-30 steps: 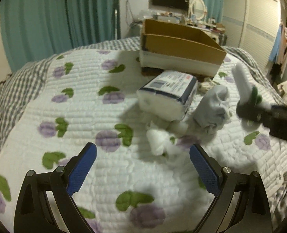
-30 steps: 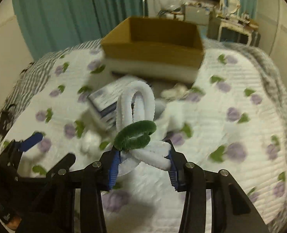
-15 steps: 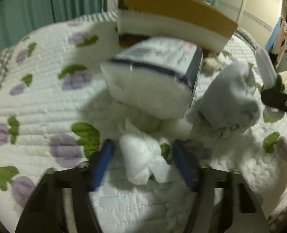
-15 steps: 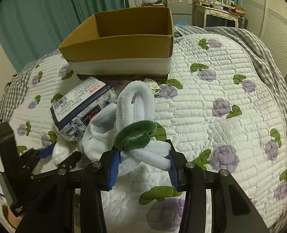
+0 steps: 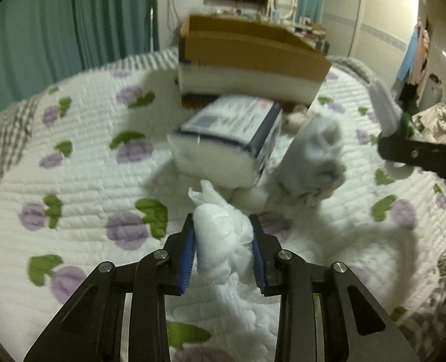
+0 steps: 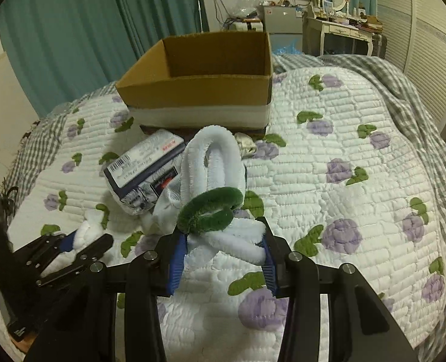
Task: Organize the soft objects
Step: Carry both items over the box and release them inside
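My left gripper [image 5: 223, 241] is shut on a white crumpled wad [image 5: 220, 238], held just above the quilt; it also shows at the left of the right wrist view [image 6: 81, 238]. My right gripper [image 6: 223, 241] is shut on a white and green fuzzy loop toy [image 6: 214, 193], seen at the right of the left wrist view [image 5: 386, 114]. A pack of tissues [image 5: 232, 138] and a pale sock [image 5: 316, 157] lie on the quilt ahead. An open cardboard box [image 6: 205, 81] stands behind them.
The floral quilt [image 6: 343, 157] covers the bed. A small crumpled item [image 6: 247, 147] lies by the box's front. Teal curtains [image 6: 72, 30] hang behind; a dresser with mirror [image 6: 337, 27] stands at the back right.
My left gripper moved forward to the white wad, shut on it and lifted it slightly. My right gripper kept hold of the fuzzy toy and shifted a little.
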The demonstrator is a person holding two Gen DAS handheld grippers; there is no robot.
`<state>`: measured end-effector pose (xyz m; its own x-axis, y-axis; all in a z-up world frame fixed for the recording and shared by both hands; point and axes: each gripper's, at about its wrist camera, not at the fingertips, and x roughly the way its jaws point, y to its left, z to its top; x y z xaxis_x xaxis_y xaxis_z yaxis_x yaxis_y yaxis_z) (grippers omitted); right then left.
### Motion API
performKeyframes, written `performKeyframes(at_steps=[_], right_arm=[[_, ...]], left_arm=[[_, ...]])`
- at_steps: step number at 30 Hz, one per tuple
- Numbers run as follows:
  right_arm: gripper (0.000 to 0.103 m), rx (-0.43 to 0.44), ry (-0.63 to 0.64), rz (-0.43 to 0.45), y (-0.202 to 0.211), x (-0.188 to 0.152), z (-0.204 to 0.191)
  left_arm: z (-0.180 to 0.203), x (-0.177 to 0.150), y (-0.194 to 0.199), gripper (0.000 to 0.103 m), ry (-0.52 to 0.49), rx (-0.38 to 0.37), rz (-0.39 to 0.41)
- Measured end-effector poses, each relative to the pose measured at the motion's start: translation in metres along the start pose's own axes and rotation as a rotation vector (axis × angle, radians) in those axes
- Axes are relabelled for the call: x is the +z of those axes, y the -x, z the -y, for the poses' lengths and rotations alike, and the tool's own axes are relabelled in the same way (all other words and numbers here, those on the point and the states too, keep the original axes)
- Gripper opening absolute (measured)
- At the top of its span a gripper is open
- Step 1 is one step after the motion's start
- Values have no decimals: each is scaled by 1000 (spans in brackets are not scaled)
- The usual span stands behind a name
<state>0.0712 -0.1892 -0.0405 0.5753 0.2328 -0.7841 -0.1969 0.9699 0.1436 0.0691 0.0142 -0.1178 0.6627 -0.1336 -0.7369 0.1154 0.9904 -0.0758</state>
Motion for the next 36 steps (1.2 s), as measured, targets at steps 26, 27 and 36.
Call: performKeyframes(at_steps=[26, 27, 36], right_arm=[[43, 4, 84, 173, 7, 174, -7], [43, -2, 90, 169, -1, 181, -6], [48, -2, 77, 100, -78, 211, 3]], left_arm=[[21, 200, -6, 32, -151, -1, 230], [20, 205, -12, 32, -154, -2, 229], [22, 228, -88, 33, -195, 14, 175]])
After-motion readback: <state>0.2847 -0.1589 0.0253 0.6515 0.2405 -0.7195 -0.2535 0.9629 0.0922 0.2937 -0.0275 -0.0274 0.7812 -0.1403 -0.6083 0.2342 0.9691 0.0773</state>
